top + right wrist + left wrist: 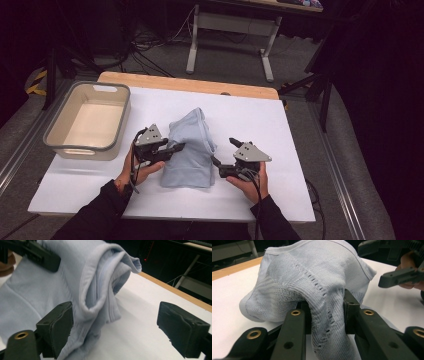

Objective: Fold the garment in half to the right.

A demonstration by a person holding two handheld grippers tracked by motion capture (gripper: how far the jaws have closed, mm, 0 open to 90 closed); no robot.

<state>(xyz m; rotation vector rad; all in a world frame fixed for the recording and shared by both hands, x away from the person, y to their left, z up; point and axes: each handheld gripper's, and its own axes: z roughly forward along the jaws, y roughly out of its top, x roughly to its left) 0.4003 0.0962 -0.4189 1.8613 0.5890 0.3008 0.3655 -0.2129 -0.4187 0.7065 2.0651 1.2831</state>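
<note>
A light blue knit garment (190,150) lies folded in a heap on the white table top (260,120). My left gripper (175,148) reaches into its left side and is shut on a bunched fold of the garment (312,282), the cloth pinched between the jaws of the left gripper (324,312). My right gripper (223,151) sits just off the garment's right edge, held open wide. In the right gripper view the rolled hem of the garment (100,290) lies beside the left pad of the right gripper (120,326), and neither pad presses on it.
A beige plastic bin (56,135) stands at the table's left with nothing in it. A wooden strip (190,84) runs along the far edge. White table top lies bare to the right of the garment and in front of it. Cables and a desk frame are on the floor beyond.
</note>
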